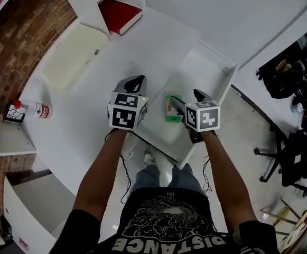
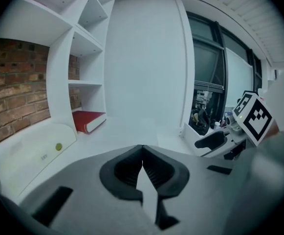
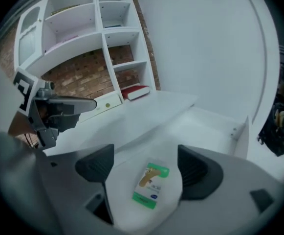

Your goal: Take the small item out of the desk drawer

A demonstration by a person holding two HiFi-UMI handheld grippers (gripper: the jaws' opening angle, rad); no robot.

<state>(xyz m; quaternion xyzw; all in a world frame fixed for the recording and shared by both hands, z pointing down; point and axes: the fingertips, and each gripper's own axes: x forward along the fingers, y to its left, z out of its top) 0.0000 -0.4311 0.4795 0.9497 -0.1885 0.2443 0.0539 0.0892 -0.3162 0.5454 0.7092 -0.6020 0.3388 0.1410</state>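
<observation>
At far-left edge of the white desk sits a clear plastic bottle w/ red cap. A red hardback book rests at the back, under the white shelf unit. Left gripper hovers over the desk near its front edge, just left of the drawer, tongs pressed together w/ nothing btwn them. The pulled-out white desk drawer holds one thing, as far as shows: a small flat green-and-white packet, lying on the drawer floor by its left wall, toward the front. Right gripper hangs just above it, tongs spread wide, packet framed btwn them but untouched.

Step in hand, I'd judge: lining up the pick. Drawer's open, item not yet lifted. Next move prob. calls for lowering the right gripper till its pads straddle the packet, then closing. It's thin, so pads must reach the floor or it may slip.
</observation>
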